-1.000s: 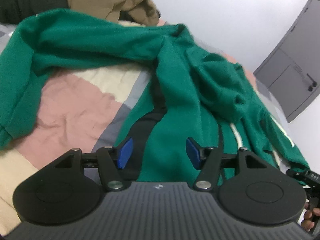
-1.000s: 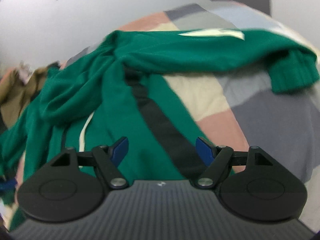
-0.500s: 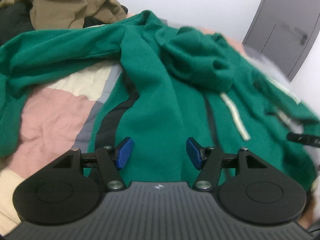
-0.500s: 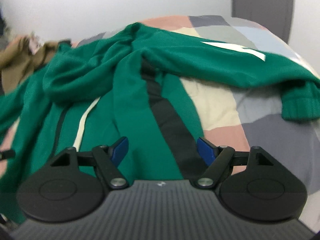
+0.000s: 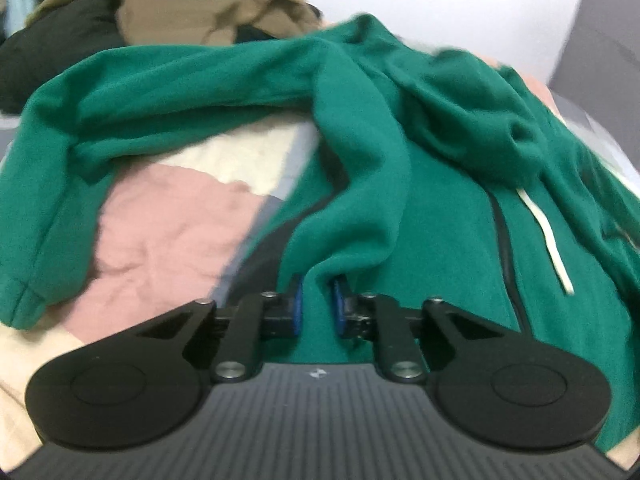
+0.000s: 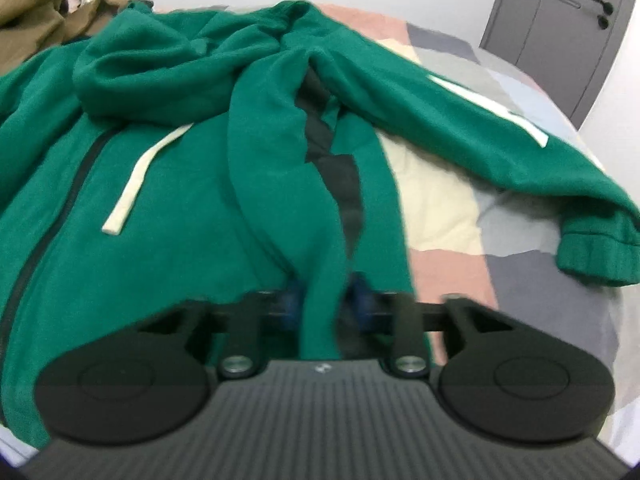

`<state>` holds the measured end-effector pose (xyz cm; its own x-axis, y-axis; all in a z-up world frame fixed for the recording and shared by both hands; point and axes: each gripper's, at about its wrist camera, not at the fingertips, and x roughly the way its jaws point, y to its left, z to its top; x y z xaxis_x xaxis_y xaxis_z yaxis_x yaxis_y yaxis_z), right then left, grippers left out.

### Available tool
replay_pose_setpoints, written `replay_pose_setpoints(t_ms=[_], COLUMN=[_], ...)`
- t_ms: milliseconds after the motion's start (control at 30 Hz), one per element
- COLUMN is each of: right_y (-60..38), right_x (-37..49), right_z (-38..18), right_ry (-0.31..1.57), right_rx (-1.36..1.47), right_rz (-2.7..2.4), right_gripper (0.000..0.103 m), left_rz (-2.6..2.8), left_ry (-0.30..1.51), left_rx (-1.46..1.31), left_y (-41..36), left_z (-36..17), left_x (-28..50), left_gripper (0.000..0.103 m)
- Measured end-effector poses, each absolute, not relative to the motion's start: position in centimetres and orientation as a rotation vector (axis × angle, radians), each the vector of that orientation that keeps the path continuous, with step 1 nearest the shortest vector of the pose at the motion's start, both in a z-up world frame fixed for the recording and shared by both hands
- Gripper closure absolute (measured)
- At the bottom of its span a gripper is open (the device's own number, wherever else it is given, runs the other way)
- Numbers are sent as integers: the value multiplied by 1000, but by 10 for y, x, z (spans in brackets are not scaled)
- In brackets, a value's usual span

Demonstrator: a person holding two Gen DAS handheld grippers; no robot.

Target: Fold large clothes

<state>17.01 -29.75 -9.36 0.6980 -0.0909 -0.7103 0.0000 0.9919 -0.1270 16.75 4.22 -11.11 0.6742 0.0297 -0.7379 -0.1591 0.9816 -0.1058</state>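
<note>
A green zip hoodie (image 5: 400, 128) with black side panels and a cream drawstring (image 5: 548, 236) lies spread on the bed. My left gripper (image 5: 317, 308) is closing on a pinched ridge of green cloth at the hoodie's left side; the blue pads press the fold. In the right wrist view the same hoodie (image 6: 160, 184) fills the left and middle. My right gripper (image 6: 324, 304) is closing on a raised fold beside the black panel (image 6: 340, 172); the fabric sits squeezed between its blurred blue pads. One sleeve (image 6: 500, 136) with a white stripe stretches to the right.
The bed cover (image 5: 160, 236) is patchwork pink, cream and grey. A heap of tan and black clothes (image 5: 180, 12) lies at the far end. A grey door (image 6: 556, 28) stands behind the bed at the right, against white walls.
Both grippers have gone from wide open to closed on folds of the hoodie's body. Both moved lower and closer to the cloth, and the fabric has bunched up between each pair of pads.
</note>
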Motion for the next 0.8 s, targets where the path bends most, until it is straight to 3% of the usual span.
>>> replay_pose_setpoints(t_ms=[300,633,700,733,767,800], right_y=[-323,-330,-330,-330,-330,-330], right_x=[163,174,170,167,165,163], right_z=[-76,-97,-93,-91,-88,-85], right_ry=[743,819,794,781,768,751], right_rx=[5,98,101,100,101,103], right_rz=[-113,-131,-148,-158,-163,-162], right_gripper=[91,85,79,78,77,77], left_rz=[260,257,249,232,219,207], left_ry=[862,849,843,832,820,804], left_rx=[-213,-204,-227,-244,-258,-265], left_y=[78,73,73,73,72,71], left_z=[-126,-121,-116,-112,-109,-106], left_x=[182,180,178,177,175,173], left_gripper=[92,90,71,52,42,42])
